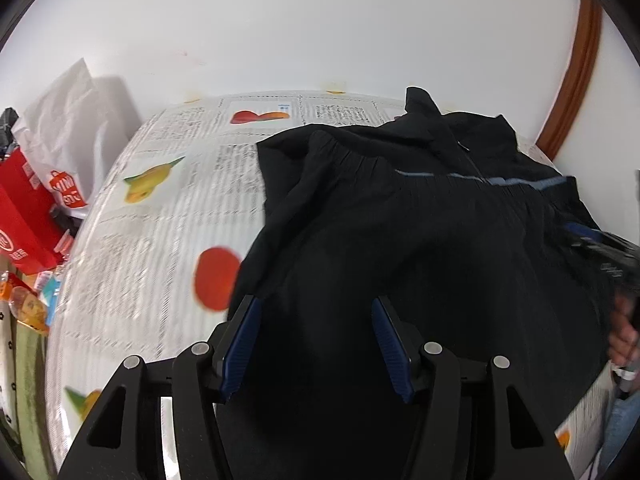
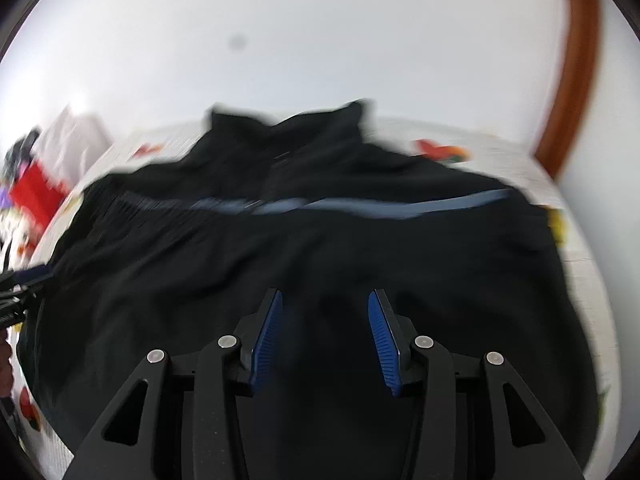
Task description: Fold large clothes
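Black jacket spread over a table covered in newspaper-print cloth with fruit pictures. Collar end toward the white wall, raised and rumpled; zip visible at the neck. Thin grey-blue stripe running across the chest, seen in both wrist views. Near portion of the garment lying as a broad dark layer with soft creases, reaching the front table edge.

Left gripper: jaws spread, blue ribbed pads apart, nothing pinched between them. Hovering over the left near part of the jacket, just inside its left border; an orange fruit print on the cloth right beside the left finger. Contact with fabric cannot be told.

Right gripper: jaws likewise spread, blue pads facing each other with only dark fabric visible beyond the gap; no fold held. Positioned over the middle near part of the jacket. Right wrist view motion-blurred, so fine creases unreadable.

In the left wrist view, the other gripper blurred at the right edge, with a hand below it.

Left of the table: red bag, white plastic bag, mixed clutter below, too blurred to name. Brown wooden frame at right against the wall.
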Available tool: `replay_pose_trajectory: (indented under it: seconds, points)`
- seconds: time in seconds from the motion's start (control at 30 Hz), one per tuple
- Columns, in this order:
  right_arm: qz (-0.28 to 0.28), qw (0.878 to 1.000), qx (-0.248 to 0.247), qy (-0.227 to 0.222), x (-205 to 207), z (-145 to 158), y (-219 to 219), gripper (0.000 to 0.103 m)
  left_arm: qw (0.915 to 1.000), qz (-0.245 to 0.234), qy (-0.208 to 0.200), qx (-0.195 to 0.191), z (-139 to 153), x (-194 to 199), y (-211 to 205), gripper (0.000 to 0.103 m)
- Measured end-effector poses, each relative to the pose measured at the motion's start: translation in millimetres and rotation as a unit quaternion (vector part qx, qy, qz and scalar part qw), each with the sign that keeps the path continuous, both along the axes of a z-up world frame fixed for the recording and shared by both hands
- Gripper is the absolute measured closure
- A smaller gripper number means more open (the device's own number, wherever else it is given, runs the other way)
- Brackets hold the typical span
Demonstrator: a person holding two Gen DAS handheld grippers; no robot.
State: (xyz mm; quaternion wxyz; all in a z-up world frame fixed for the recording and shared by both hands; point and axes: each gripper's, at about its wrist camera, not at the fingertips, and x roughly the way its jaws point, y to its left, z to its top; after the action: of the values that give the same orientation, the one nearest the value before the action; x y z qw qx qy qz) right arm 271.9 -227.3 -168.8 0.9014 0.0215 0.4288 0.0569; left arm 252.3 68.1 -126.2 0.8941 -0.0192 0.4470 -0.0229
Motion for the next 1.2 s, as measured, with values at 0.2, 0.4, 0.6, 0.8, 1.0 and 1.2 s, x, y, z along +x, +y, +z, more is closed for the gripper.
replay_pose_trajectory:
  seconds: [0.2, 0.4, 0.6, 0.8, 1.0, 1.2]
  points:
    - [0.000, 0.999, -0.042, 0.017, 16, -24, 49, 0.059, 0.9997, 0.005, -0.022, 0.008, 12, -37, 31, 0.043]
    - [-0.013, 0.999, -0.032, 0.041, 20, -22, 47, 0.060, 0.9991, 0.036, -0.019, -0.015, 5, -56, 60, 0.043]
    - [0.008, 0.998, -0.038, 0.045, -29, -22, 52, 0.059, 0.9974, 0.053, -0.016, -0.046, 1, -76, 76, 0.043]
    - [0.018, 0.999, -0.027, 0.041, -84, -19, 49, 0.060, 0.9970, 0.061, -0.014, -0.045, 1, -102, 78, 0.043]
    - [0.015, 0.999, -0.012, 0.030, -130, -14, 44, 0.060, 0.9959, 0.076, -0.016, -0.047, 5, -125, 83, 0.043]
    - [0.047, 0.997, -0.039, 0.043, -162, -15, 56, 0.060, 0.9957, 0.084, -0.015, -0.036, 5, -147, 88, 0.043]
